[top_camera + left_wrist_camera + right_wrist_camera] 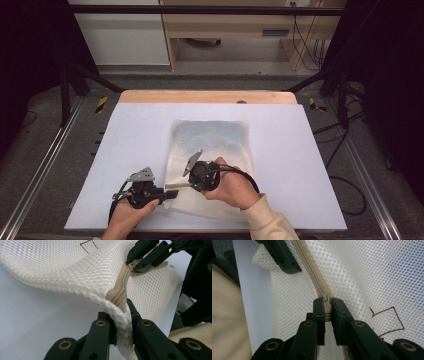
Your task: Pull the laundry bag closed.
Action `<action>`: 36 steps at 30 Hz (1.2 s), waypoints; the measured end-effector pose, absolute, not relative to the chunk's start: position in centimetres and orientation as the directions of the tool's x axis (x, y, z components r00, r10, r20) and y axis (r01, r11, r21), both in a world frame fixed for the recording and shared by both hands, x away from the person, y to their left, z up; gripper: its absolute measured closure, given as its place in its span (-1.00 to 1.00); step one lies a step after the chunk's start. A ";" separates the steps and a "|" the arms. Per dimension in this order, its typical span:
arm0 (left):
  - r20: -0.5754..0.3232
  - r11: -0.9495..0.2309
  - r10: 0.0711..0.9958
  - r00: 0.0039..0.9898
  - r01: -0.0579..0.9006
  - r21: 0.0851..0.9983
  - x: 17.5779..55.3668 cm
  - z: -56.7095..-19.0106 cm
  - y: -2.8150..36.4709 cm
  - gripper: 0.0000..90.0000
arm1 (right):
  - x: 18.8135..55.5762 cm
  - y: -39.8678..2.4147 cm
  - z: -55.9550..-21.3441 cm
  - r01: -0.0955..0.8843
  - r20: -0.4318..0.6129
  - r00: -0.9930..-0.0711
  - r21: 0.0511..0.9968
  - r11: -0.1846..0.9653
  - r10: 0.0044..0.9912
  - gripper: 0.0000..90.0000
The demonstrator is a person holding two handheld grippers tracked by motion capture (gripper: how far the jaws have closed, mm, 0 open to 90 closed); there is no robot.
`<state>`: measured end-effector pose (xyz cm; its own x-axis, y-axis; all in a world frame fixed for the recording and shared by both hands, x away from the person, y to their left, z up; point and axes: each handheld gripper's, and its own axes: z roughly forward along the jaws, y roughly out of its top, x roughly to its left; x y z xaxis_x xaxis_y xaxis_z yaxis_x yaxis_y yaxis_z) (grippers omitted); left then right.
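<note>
Mesh bag (212, 150) lay flat on the white table (135, 135), near its front edge, both grippers working at the bag's near left corner. High view gave layout only: left gripper (170, 194) at the corner, right gripper (189, 184) just beside it over the bag; jaw contact was not legible there. Left gripper view resolved it: left gripper (121, 322) was clamped on the bag's thick corner edge beside the tan zipper (122, 287). Right gripper view showed the right gripper (327, 312) pinching the zipper pull (327, 307), and brown stitching (390, 321) on the mesh.
</note>
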<state>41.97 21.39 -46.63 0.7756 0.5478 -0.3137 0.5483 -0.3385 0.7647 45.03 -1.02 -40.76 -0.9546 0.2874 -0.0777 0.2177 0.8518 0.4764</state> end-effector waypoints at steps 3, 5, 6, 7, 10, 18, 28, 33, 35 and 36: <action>-0.313 -0.342 0.548 0.776 0.549 0.763 41.9 -46.7 21.4 0.88 | 44.9 -1.2 -40.6 0.222 -0.077 -0.954 0.474 0.852 0.291 0.82; -0.314 -0.344 0.548 0.776 0.551 0.760 41.9 -46.7 21.3 0.88 | 44.8 -1.5 -40.5 0.227 -0.078 -0.951 0.477 0.849 0.298 0.82; -0.310 -0.346 0.548 0.777 0.548 0.762 41.9 -46.6 21.3 0.88 | 44.8 -1.6 -40.6 0.230 -0.078 -0.950 0.475 0.849 0.301 0.82; -0.308 -0.348 0.547 0.778 0.546 0.762 41.8 -46.6 21.2 0.88 | 44.7 -1.7 -40.6 0.231 -0.079 -0.950 0.474 0.850 0.302 0.82; -0.309 -0.351 0.543 0.781 0.545 0.762 41.9 -46.7 20.9 0.88 | 44.7 -2.1 -40.5 0.241 -0.079 -0.946 0.479 0.844 0.315 0.82; -0.309 -0.362 0.536 0.786 0.544 0.757 41.8 -47.0 20.4 0.88 | 44.6 -2.7 -40.4 0.249 -0.072 -0.944 0.487 0.837 0.322 0.82; -0.304 -0.379 0.531 0.791 0.543 0.750 41.8 -47.1 19.9 0.88 | 44.4 -3.4 -40.7 0.267 -0.053 -0.942 0.485 0.833 0.332 0.82; -0.308 -0.376 0.531 0.790 0.545 0.749 41.8 -47.2 19.8 0.88 | 44.5 -3.6 -40.8 0.277 -0.057 -0.936 0.488 0.828 0.347 0.82; -0.309 -0.375 0.530 0.790 0.545 0.750 41.8 -47.2 19.8 0.88 | 44.5 -3.7 -40.9 0.278 -0.057 -0.935 0.491 0.826 0.349 0.82; -0.310 -0.375 0.529 0.790 0.545 0.750 41.8 -47.2 19.8 0.88 | 44.5 -4.0 -40.8 0.284 -0.054 -0.934 0.489 0.825 0.354 0.82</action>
<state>41.80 19.83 -47.16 0.7899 0.5292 -0.3099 0.5453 -0.3749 0.7497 44.52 -3.99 -40.83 -0.9338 0.3537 -0.0538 0.2842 0.8246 0.4892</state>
